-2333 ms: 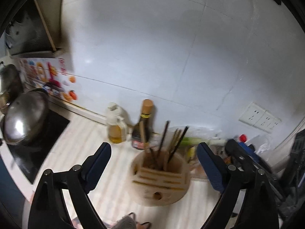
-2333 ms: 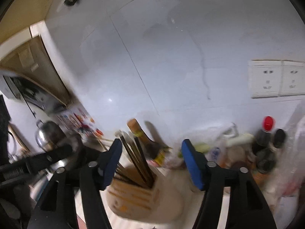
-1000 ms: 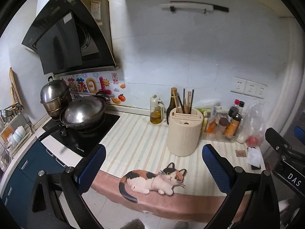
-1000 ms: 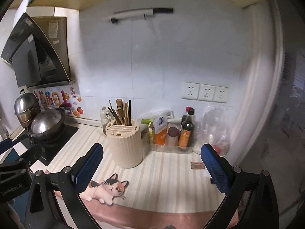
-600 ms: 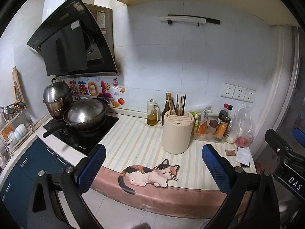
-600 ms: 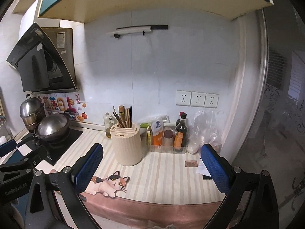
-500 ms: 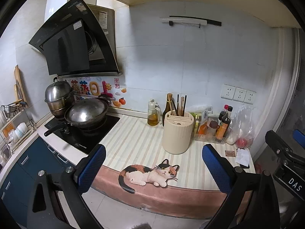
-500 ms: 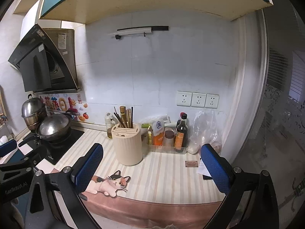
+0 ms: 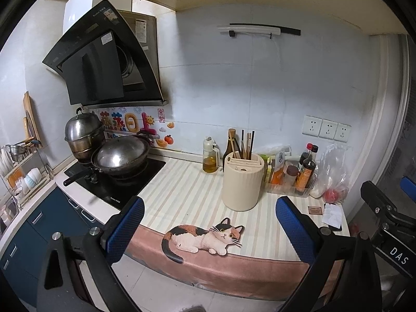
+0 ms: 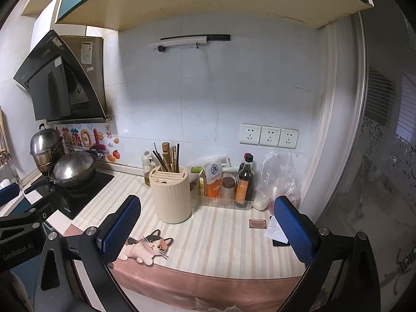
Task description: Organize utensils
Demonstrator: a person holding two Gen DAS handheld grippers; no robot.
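A cream round utensil holder (image 9: pixel 242 182) stands upright on the striped counter (image 9: pixel 182 197), with several chopsticks (image 9: pixel 247 144) standing in its top slots. It also shows in the right wrist view (image 10: pixel 171 195), with its chopsticks (image 10: pixel 167 157). My left gripper (image 9: pixel 209 230) is open and empty, held well back from the counter's front edge. My right gripper (image 10: pixel 208 227) is open and empty too, also back from the counter.
A wok (image 9: pixel 119 154) and steel pot (image 9: pixel 82 135) sit on the hob at left. An oil bottle (image 9: pixel 210 156) and a tray of sauce bottles (image 9: pixel 291 176) flank the holder. A plastic bag (image 9: pixel 334 171) and papers (image 9: pixel 330 213) lie at right.
Both grippers have pulled far back from the utensil holder, from right above it to beyond the counter's front edge. Both stay open and empty. In the last half second little moved.
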